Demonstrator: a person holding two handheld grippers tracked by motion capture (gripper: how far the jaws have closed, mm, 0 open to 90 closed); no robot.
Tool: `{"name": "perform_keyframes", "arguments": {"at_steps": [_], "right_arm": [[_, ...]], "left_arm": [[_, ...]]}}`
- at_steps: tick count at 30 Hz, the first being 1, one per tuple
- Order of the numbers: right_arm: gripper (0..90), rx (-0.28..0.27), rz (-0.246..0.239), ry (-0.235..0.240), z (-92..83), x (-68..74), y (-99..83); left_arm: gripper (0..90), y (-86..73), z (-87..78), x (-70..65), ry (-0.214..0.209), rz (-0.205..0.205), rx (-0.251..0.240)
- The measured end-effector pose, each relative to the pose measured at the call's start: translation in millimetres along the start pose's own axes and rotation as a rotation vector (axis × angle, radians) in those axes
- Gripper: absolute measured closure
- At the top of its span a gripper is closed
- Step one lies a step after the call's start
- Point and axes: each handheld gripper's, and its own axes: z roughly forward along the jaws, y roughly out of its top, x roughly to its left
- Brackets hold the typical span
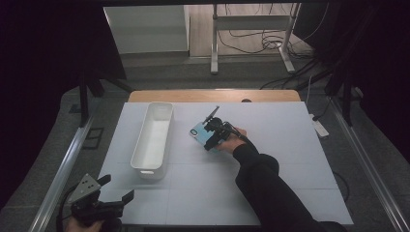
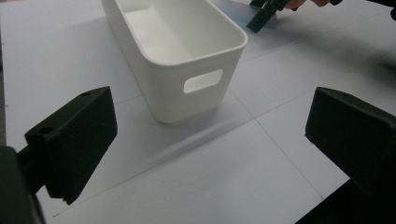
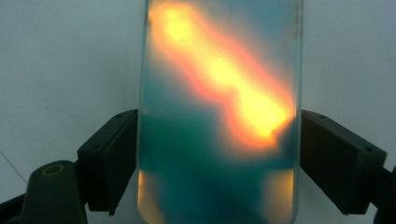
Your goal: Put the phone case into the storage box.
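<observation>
Two jaws of the right gripper (image 3: 217,158) clamp the phone (image 3: 218,112) across its width, long axis pointing away; left gripper (image 2: 210,140) gapes idle, short of the bin (image 2: 175,51).

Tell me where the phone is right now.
In the high view the phone lies mid-table, just right of the white bin, with the right gripper on it. The right gripper view shows its jaws against the phone's long edges.
</observation>
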Motion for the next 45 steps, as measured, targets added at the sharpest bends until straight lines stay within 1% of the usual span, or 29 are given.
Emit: {"name": "perform_keyframes", "arguments": {"at_steps": [7, 14, 24, 32, 35, 39, 45], "right_arm": [[16.4, -0.024, 0.005, 0.007, -1.8, 0.2, -4.1], [16.4, -0.052, 0.005, 0.016, -9.7, 0.1, -7.3], [16.5, -0.104, -0.005, 0.030, -27.3, 1.5, -12.5], [16.5, -0.146, -0.010, 0.033, -42.7, 2.6, -17.6], [16.5, -0.166, -0.013, 0.031, -48.4, 2.2, -20.3], [16.5, -0.194, -0.013, 0.040, -56.9, 2.1, -24.4], [16.5, -0.246, -0.016, 0.043, -70.7, 1.6, -32.4]], "left_arm": [[2.9, 0.1, 0.1, 0.0, 0.001, 0.003, 0.000], [3.0, 0.2, 0.1, -0.2, 0.001, 0.004, 0.002], [3.0, 0.3, 0.1, -0.3, 0.003, 0.005, 0.004], [3.0, 0.4, 0.3, -0.5, 0.005, 0.005, 0.004], [3.0, 0.4, 0.3, -0.6, 0.007, 0.003, 0.003], [3.0, 0.4, 0.2, -0.6, 0.007, 0.002, 0.002], [3.0, 0.4, 0.3, -1.0, 0.011, 0.007, 0.002]]}}
